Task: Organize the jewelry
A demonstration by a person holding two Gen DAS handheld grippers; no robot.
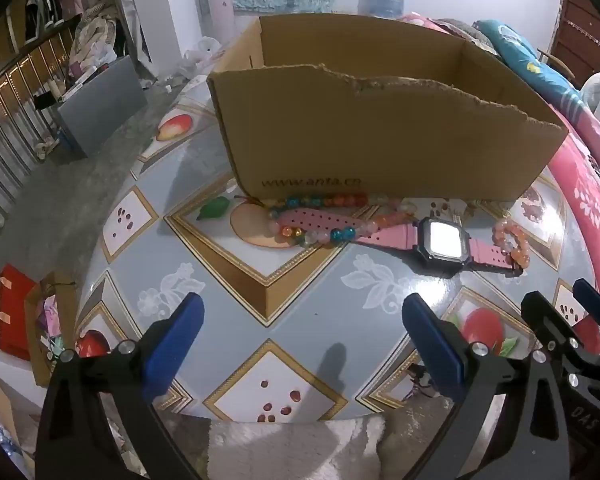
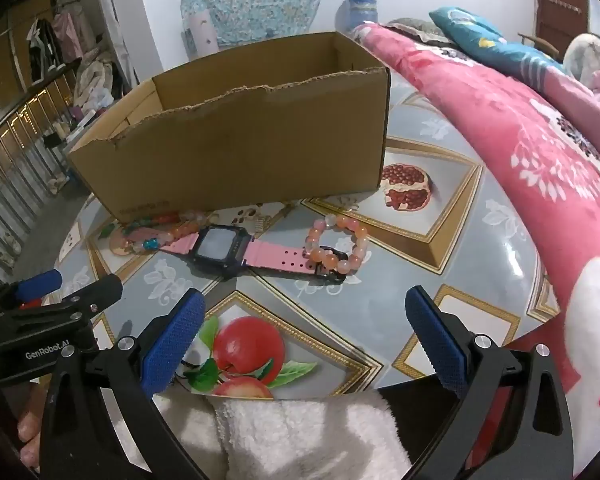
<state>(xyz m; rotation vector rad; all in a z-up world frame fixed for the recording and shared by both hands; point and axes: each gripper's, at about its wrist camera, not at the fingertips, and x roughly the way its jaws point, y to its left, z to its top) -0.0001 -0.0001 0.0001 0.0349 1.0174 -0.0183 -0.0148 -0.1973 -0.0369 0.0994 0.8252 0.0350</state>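
Left gripper (image 1: 302, 334): jaws spread wide, nothing between them, hovering over the near part of the table (image 1: 300, 280), short of the jewelry.
Right gripper (image 2: 306, 332): wide as well, empty, poised above the apple print at the near edge.
Cardboard box (image 2: 236, 148): open-topped, torn front rim, standing at the far side; whether anything lies inside is hidden.
Pink watch (image 2: 220, 250): lying flat just in front of the box, strap stretched left to right.
Peach bead bracelet (image 2: 338, 246): draped over the watch's right strap end, touching the buckle.
Multicolour bead strand (image 1: 320, 220): tangled across the left strap, right against the box wall.
Risk: lift the watch first and both bead pieces likely drag along or slip off.
Risk: round beads may roll out of a pinch; the glossy cloth gives little friction.
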